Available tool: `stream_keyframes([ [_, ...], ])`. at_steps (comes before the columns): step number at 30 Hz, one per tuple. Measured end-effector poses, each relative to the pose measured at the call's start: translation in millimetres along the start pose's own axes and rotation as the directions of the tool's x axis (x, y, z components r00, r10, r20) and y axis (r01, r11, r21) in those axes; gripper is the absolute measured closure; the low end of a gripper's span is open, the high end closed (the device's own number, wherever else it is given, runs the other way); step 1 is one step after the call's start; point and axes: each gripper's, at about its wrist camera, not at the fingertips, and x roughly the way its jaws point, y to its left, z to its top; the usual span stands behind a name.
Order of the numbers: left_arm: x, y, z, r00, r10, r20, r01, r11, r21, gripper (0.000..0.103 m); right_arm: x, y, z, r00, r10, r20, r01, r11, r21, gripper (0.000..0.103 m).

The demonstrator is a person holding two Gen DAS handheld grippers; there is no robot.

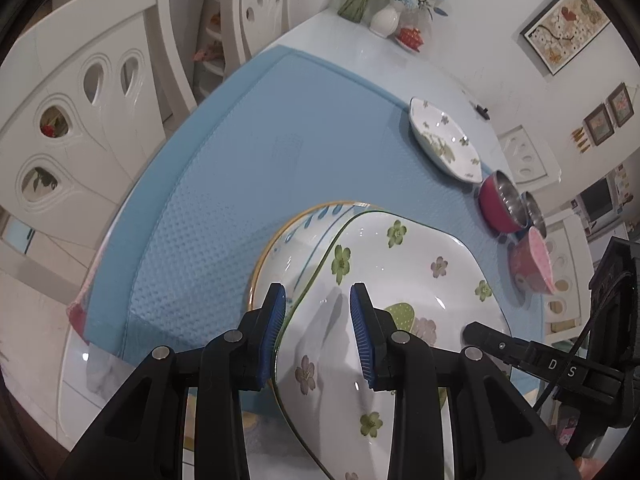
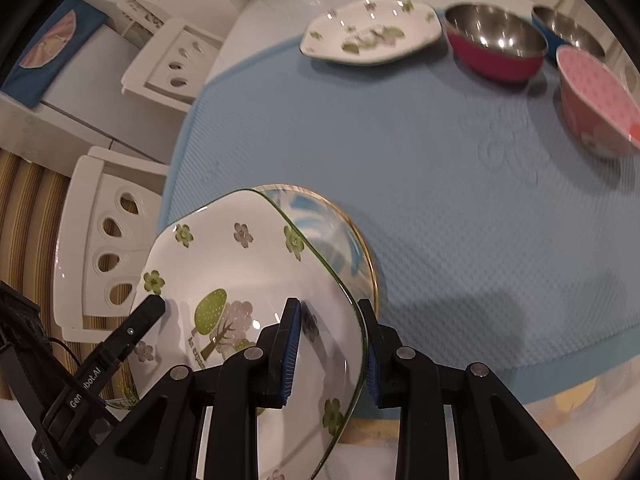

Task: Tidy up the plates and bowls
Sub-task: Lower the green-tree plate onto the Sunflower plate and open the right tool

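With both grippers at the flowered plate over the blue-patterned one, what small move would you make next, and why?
Probably draw both grippers back off the rim. The flowered plate already appears to sit on the blue-patterned plate, and the left gripper and right gripper straddle its edges with jaws apart, so it looks released.

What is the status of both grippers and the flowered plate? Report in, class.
Left gripper and right gripper open, each straddling a rim of the white green-flowered plate. Plate sits on the gold-rimmed blue-patterned plate. Nothing blocking.
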Motion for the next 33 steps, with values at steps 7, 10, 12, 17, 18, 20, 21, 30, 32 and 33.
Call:
stream_keyframes([
  [7,23.4,5.5,-5.4,0.999,0.005,-0.05,-0.003,1.0,0.025,0.074,22.1,-8.9,-3.3,0.999,-0.022,-0.026,0.022,1.0,0.019,0.075],
  [10,34.1,7.8,-6.9,0.997,-0.005,-0.074,0.007,0.999,0.034,0.074,28.9,-10.2,-2.0,0.999,-0.04,-0.022,0.041,0.999,0.019,0.075],
  [12,37.9,8.4,-7.1,0.997,-0.006,-0.08,0.009,0.999,0.037,0.074,30.5,-7.3,0.2,0.998,-0.061,-0.009,0.061,0.998,-0.001,0.075],
  [17,44.3,8.3,-6.3,0.995,-0.009,-0.099,0.015,0.998,0.06,0.074,36.5,-9.3,3.4,0.997,-0.076,-0.01,0.076,0.997,0.005,0.075],
  [18,44.7,7.3,-5.9,0.995,-0.005,-0.099,0.012,0.998,0.068,0.074,40.5,-10.3,3.6,0.997,-0.071,-0.022,0.071,0.997,0.017,0.075],
  [20,45.3,6.7,-5.1,0.995,-0.002,-0.1,0.01,0.997,0.079,0.074,48.0,-12.8,1.3,0.997,-0.06,-0.048,0.062,0.997,0.042,0.075],
  [21,45.5,6.5,-4.4,0.995,-0.004,-0.102,0.012,0.997,0.079,0.074,51.5,-16.0,-1.9,0.997,-0.053,-0.062,0.056,0.997,0.056,0.074],
  [30,40.1,9.8,6.3,0.998,-0.02,-0.066,0.025,0.997,0.07,0.074,55.9,-9.0,-6.3,0.995,-0.088,-0.041,0.091,0.994,0.062,0.073],
  [32,34.5,10.5,10.4,0.999,-0.018,-0.044,0.022,0.997,0.075,0.074,51.9,-6.5,-5.2,0.993,-0.12,-0.015,0.12,0.992,0.045,0.073],
  [33,32.6,11.7,12.6,0.999,-0.016,-0.038,0.019,0.997,0.076,0.074,49.4,-5.8,-4.2,0.993,-0.12,-0.005,0.12,0.992,0.037,0.073],
])
